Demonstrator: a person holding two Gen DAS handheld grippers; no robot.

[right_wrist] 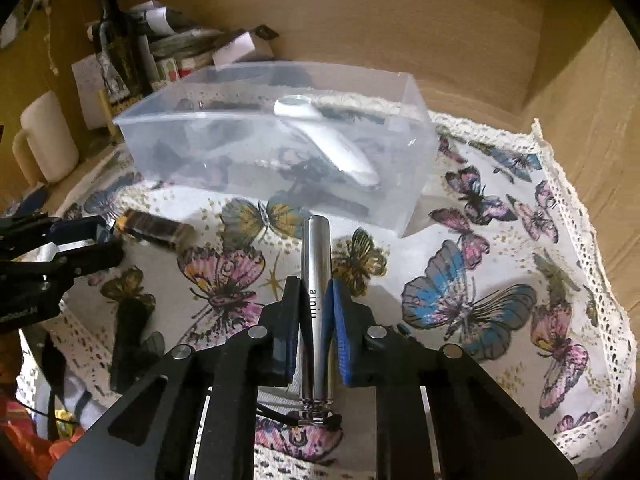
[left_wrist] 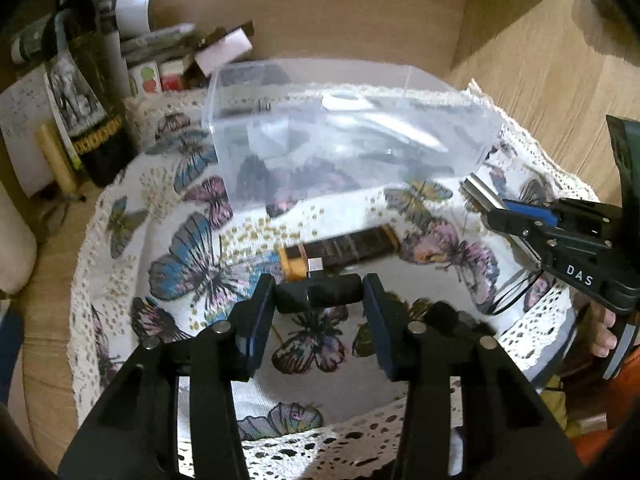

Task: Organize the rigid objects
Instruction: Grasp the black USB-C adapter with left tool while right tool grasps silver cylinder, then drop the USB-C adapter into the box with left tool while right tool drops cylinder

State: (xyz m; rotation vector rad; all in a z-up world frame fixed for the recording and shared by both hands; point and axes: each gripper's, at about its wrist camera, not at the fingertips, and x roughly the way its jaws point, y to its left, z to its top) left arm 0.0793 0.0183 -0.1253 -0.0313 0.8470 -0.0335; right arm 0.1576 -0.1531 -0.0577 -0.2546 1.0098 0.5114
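Note:
My left gripper [left_wrist: 319, 296] is shut on a small black cylinder with a silver plug [left_wrist: 320, 294], held just above the butterfly cloth. My right gripper [right_wrist: 316, 300] is shut on a silver metal tube [right_wrist: 316, 276], which points toward the clear plastic box [right_wrist: 280, 152]. The box holds a white handled tool [right_wrist: 332, 140] and some dark items. A dark brown bar with an amber end [left_wrist: 340, 248] lies on the cloth just beyond my left gripper; it also shows in the right wrist view [right_wrist: 154, 226]. The right gripper shows at the right of the left wrist view [left_wrist: 500, 208].
A butterfly-print cloth with lace edge [right_wrist: 500, 280] covers the round table. Behind the box stand a dark bottle [right_wrist: 116, 44], papers and small cartons [left_wrist: 168, 60]. A cream mug [right_wrist: 46, 140] stands at the left. Cardboard walls [right_wrist: 580, 100] close in the back and right.

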